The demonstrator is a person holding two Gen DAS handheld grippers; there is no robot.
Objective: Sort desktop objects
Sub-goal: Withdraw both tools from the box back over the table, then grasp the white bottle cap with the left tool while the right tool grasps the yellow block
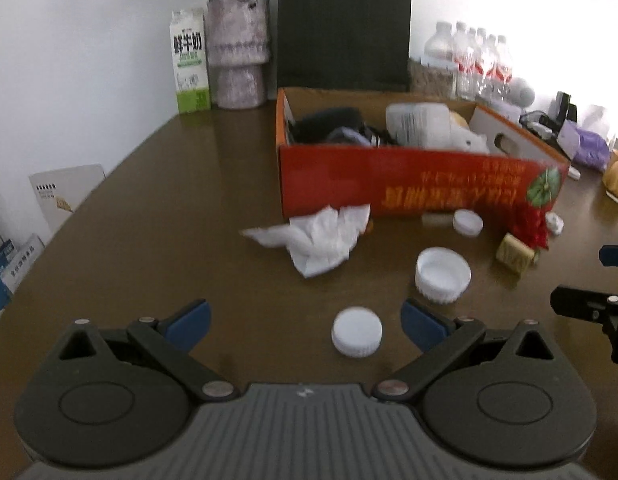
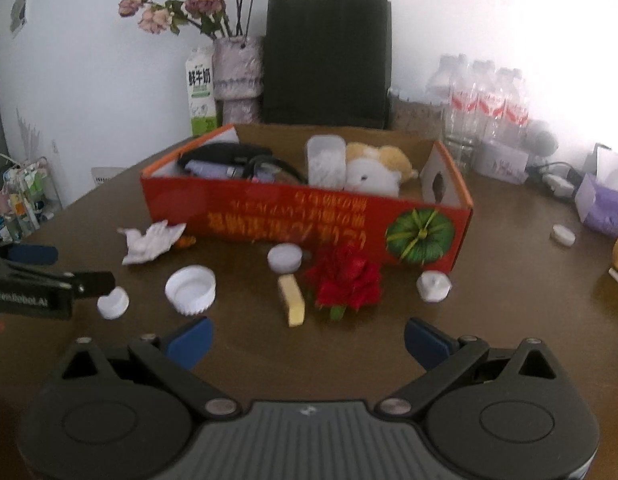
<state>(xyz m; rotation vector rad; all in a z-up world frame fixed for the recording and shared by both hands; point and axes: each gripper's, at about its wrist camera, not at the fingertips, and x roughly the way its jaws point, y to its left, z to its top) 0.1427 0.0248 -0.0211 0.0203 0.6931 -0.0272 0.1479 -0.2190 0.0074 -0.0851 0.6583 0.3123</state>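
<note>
A red cardboard box on the brown table holds a plush toy, a clear plastic container and dark cables. In front of it lie a crumpled tissue, a large white lid, a red fabric flower, a yellow block and several small white caps. My left gripper is open low over the table, and one small white cap lies between its fingers, nearer the right one. My right gripper is open and empty, just short of the flower and the block.
A vase of dried flowers, a milk carton, a black paper bag and a pack of water bottles line the back wall. A purple tissue pack and a charger sit at the right. The table edge runs along the left.
</note>
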